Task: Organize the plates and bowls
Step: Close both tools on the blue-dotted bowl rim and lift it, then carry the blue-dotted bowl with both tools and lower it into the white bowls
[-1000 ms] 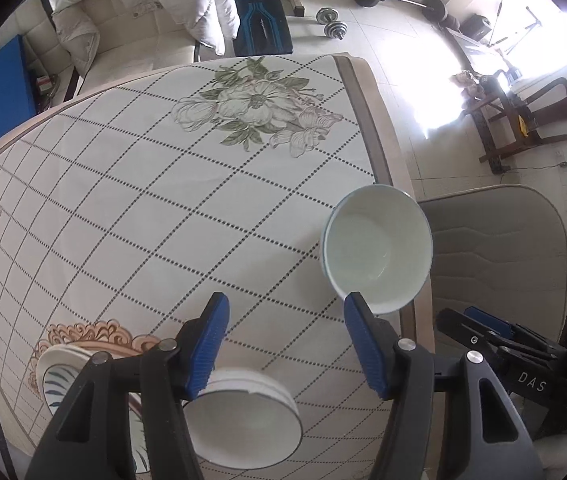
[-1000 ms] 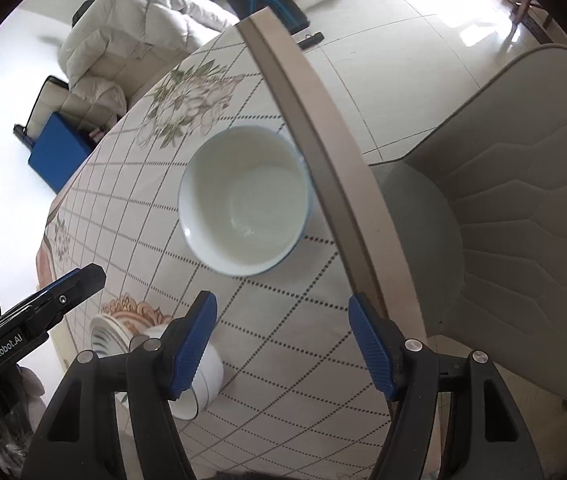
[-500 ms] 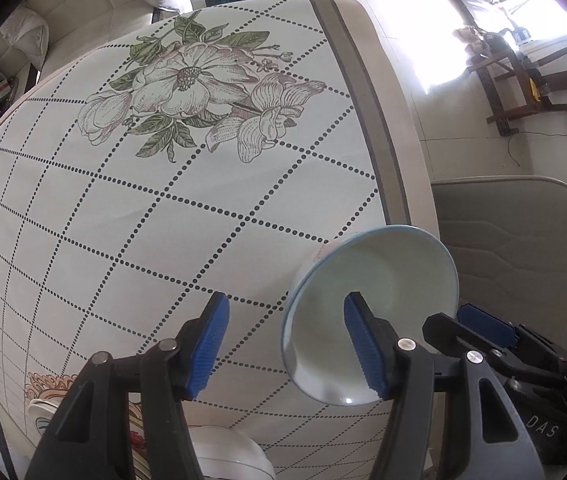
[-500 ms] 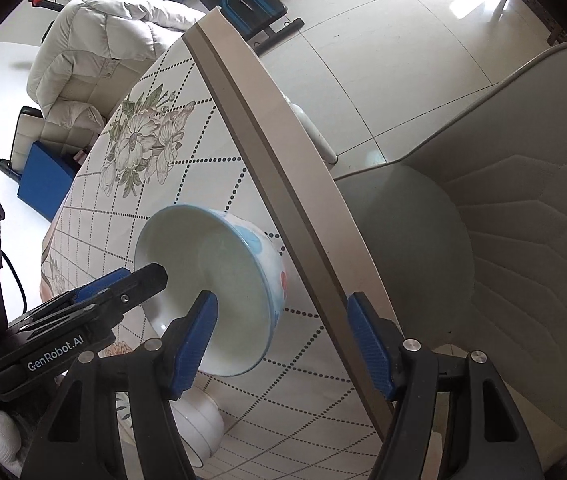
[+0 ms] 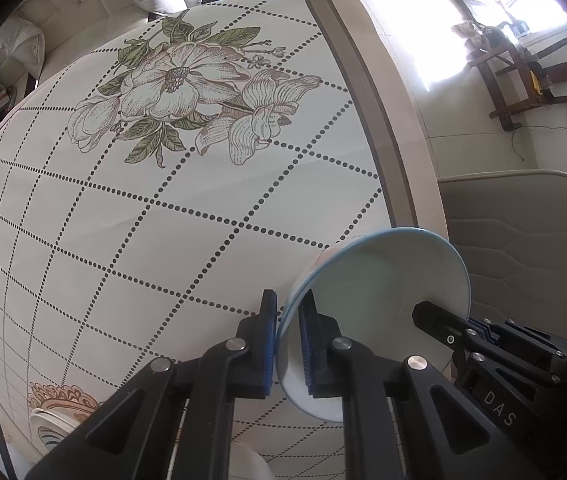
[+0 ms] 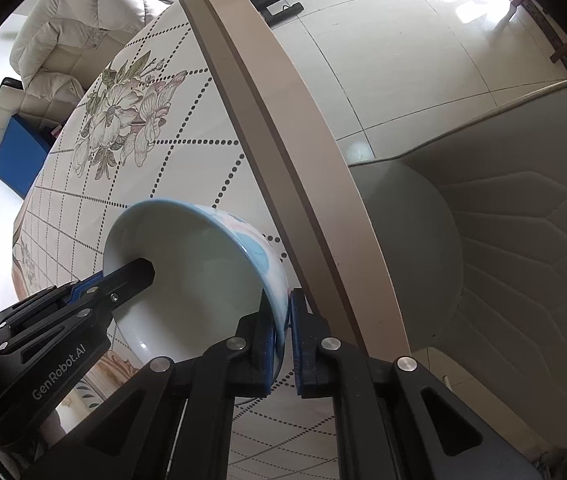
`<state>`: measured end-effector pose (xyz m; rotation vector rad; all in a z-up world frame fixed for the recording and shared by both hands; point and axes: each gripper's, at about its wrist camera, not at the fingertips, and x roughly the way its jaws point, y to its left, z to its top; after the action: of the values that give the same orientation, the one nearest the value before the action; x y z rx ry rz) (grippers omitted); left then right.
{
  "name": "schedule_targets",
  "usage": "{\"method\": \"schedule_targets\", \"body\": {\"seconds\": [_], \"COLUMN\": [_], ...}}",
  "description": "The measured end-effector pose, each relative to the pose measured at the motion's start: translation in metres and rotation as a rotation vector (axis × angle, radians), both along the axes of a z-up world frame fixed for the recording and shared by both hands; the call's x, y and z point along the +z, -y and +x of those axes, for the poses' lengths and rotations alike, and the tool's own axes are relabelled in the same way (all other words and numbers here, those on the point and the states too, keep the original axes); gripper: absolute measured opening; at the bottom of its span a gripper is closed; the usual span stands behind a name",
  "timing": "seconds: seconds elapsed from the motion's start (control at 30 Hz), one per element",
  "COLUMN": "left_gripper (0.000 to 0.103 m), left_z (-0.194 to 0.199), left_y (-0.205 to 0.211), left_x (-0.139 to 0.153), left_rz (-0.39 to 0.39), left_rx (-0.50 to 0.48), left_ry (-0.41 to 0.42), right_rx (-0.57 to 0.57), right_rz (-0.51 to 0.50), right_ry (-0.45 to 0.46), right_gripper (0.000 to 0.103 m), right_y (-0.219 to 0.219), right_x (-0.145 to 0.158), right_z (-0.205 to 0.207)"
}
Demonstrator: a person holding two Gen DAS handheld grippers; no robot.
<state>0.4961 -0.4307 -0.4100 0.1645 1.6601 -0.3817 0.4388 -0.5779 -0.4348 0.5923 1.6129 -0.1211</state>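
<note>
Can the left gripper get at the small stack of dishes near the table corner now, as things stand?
Probably not: the left gripper is shut on the bowl rim, so its jaws are occupied. The stack itself looks unobstructed.

White ceramic bowl with a pale blue rim, gripped at two sides by both grippers

The round white ceramic bowl [image 5: 375,300], glazed plain inside with a thin blue rim line and soft blue and pink painted patches on its outer wall [image 6: 251,240], sits near the table's edge with its wall pinched on opposite sides; whether its foot touches the cloth cannot be told. Its hollow is empty and glossy. At the lower left of the left wrist view, a second white ceramic dish with dark blue brush marks [image 5: 49,432] lies on the cloth, partly cut off, and a plain white rounded bowl [image 5: 251,464] shows just beneath the gripper body.
</note>
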Motion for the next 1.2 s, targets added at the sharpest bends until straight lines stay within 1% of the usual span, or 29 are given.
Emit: {"method": "schedule_targets", "body": {"seconds": [0.13, 0.27, 0.43, 0.67, 0.8, 0.93, 1.07, 1.2], "left_gripper": [0.009, 0.009, 0.009, 0.009, 0.009, 0.009, 0.009, 0.009], "left_z": [0.0, -0.001, -0.007, -0.031, -0.046, -0.066, -0.088, -0.108], "left_y": [-0.005, -0.008, -0.019, -0.048, -0.069, -0.088, -0.116, -0.146], "left_x": [0.01, 0.02, 0.035, 0.066, 0.083, 0.1, 0.112, 0.116], "left_rz": [0.0, -0.003, -0.015, -0.04, -0.052, -0.06, -0.057, -0.056], "left_rx": [-0.01, -0.019, -0.023, -0.012, 0.008, 0.024, 0.041, 0.067], "left_ry": [0.02, 0.041, 0.061, 0.096, 0.109, 0.124, 0.137, 0.134], "right_rx": [-0.006, -0.003, 0.009, 0.031, 0.057, 0.098, 0.137, 0.172], "right_rz": [0.015, 0.024, 0.033, 0.039, 0.042, 0.038, 0.042, 0.062], "right_ry": [0.0, 0.006, 0.018, 0.052, 0.073, 0.09, 0.099, 0.1], "right_gripper": [0.008, 0.007, 0.007, 0.007, 0.007, 0.007, 0.007, 0.007], "right_y": [-0.004, -0.009, -0.01, -0.024, -0.04, -0.066, -0.094, -0.121], "right_x": [-0.003, 0.001, 0.015, 0.045, 0.064, 0.084, 0.097, 0.102], "right_z": [-0.001, -0.001, -0.003, -0.02, -0.035, -0.052, -0.074, -0.093]}}
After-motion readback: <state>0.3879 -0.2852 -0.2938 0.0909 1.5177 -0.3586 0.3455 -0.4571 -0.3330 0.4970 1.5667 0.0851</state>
